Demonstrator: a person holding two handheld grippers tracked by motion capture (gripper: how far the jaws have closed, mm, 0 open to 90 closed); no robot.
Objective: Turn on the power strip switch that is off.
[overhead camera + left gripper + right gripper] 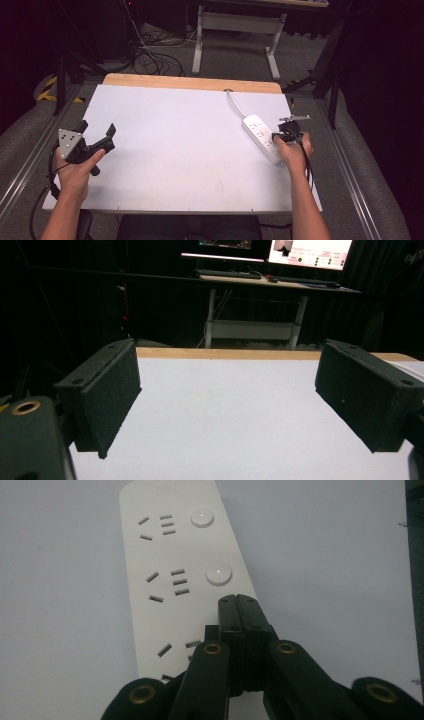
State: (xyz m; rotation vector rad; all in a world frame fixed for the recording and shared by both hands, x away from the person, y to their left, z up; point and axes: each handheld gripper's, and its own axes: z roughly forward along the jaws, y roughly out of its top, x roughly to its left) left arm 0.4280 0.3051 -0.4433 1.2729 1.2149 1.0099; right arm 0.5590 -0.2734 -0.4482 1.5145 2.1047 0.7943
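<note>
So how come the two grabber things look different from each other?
The left gripper has its jaws spread wide apart; the right gripper has its jaws pressed together.
The left gripper is held over bare white table with nothing between its jaws; the right gripper's closed tips are over the white power strip, near its buttons.
Both are black and hand-held.

A lab or test workspace, by the look of it, not a home. The white table [190, 150] with its bare wooden far edge sat on grey carpet [350, 145], hemmed in by black curtains [385, 75]. Loose cables [150, 60] sprawled on the floor beyond its far left corner. Further back stood a white-legged desk [250, 285] carrying a keyboard [225, 274] and lit monitors [310, 251].
</note>
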